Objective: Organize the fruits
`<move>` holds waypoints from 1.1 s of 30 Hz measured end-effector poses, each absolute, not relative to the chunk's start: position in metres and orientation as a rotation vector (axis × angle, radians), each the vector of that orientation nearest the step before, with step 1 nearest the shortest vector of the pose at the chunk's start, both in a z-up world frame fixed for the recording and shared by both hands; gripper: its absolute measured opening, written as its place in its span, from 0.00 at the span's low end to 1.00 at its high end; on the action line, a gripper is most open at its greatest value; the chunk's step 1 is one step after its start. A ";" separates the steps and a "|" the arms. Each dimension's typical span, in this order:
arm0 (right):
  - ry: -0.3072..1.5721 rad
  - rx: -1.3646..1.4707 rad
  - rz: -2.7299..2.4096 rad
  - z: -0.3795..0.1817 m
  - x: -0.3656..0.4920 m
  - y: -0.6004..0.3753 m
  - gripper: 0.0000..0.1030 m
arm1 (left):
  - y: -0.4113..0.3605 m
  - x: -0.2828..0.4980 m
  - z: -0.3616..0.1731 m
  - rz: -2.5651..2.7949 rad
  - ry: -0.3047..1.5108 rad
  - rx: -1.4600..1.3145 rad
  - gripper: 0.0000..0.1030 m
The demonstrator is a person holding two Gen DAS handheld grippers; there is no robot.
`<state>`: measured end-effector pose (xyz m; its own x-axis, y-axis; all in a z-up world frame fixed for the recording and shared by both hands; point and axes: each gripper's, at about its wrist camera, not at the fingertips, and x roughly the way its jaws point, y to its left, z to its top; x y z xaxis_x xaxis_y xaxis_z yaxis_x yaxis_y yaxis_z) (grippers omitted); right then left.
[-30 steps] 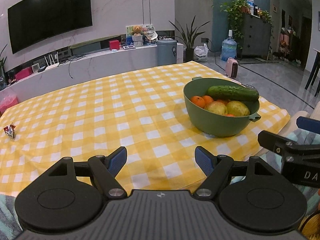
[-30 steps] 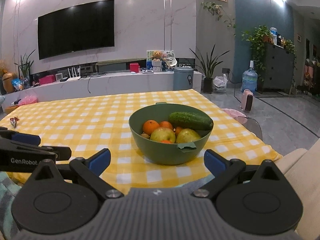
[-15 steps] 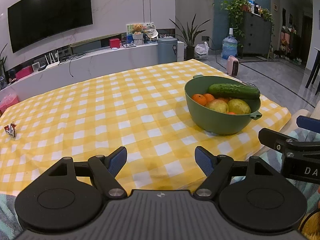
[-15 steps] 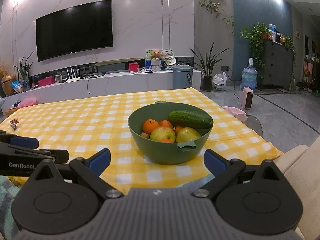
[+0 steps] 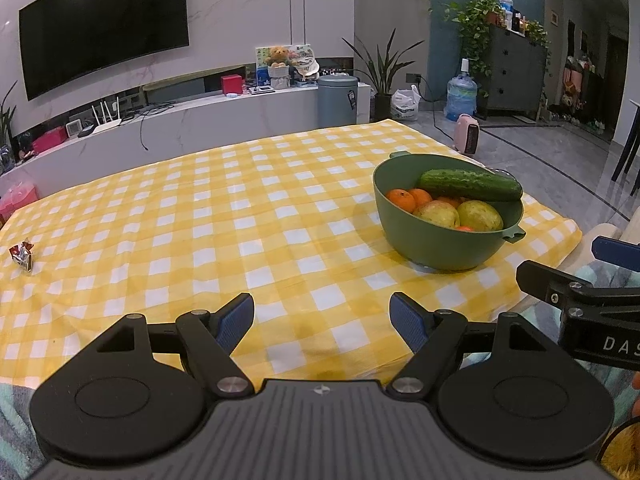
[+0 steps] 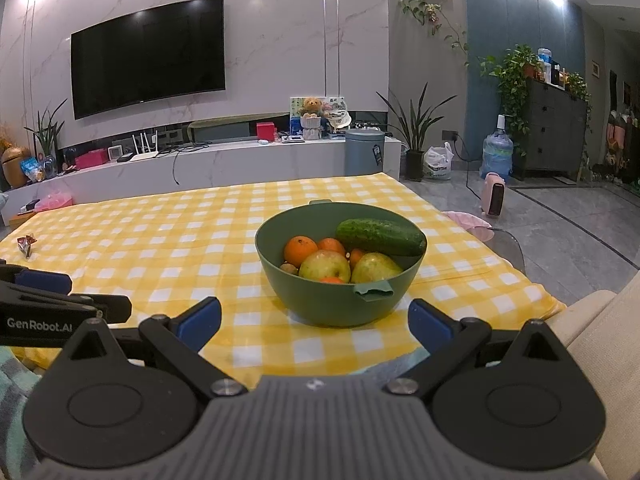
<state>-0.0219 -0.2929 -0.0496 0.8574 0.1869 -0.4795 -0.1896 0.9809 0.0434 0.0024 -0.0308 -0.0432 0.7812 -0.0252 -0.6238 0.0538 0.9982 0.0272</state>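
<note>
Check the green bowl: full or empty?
Full. The bowl holds a cucumber, oranges and apples heaped to its rim.

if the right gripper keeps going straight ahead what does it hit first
Most likely the green plastic bowl of fruit: the open right gripper points at its near wall, though the depth between them is unclear.

Two matte black handheld grippers with blue finger pads

The left gripper [image 5: 322, 316] and right gripper [image 6: 316, 320] each show a ribbed grey body, round black discs, triangular cut-outs and silver pivot screws; white lettering reads "GenRobot.AI" on the left one, "DAS" on the right.
</note>
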 end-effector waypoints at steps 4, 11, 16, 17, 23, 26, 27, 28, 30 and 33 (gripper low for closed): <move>0.503 -0.005 0.198 -0.049 -0.022 -0.293 0.93 | -0.031 0.002 -0.043 -0.042 0.673 0.044 0.88; 0.506 -0.002 0.195 -0.051 -0.021 -0.294 0.93 | -0.031 0.002 -0.043 -0.042 0.673 0.045 0.88; 0.507 -0.003 0.196 -0.051 -0.021 -0.294 0.93 | -0.030 0.001 -0.042 -0.040 0.673 0.044 0.88; 0.508 -0.003 0.196 -0.051 -0.021 -0.294 0.93 | -0.030 0.001 -0.042 -0.040 0.673 0.044 0.88; 0.509 -0.003 0.196 -0.051 -0.022 -0.295 0.93 | -0.030 0.001 -0.042 -0.036 0.673 0.042 0.88; 0.511 -0.004 0.195 -0.052 -0.022 -0.294 0.93 | -0.030 0.001 -0.042 -0.036 0.673 0.040 0.88; 0.512 -0.004 0.194 -0.052 -0.022 -0.294 0.93 | -0.030 0.000 -0.041 -0.035 0.673 0.040 0.88; 0.511 -0.004 0.194 -0.052 -0.022 -0.294 0.93 | -0.029 0.001 -0.042 -0.033 0.673 0.042 0.88; 0.511 -0.004 0.195 -0.052 -0.022 -0.294 0.93 | -0.029 0.000 -0.041 -0.025 0.673 0.043 0.88; 0.512 -0.004 0.194 -0.052 -0.022 -0.294 0.94 | -0.029 -0.001 -0.041 -0.022 0.671 0.041 0.88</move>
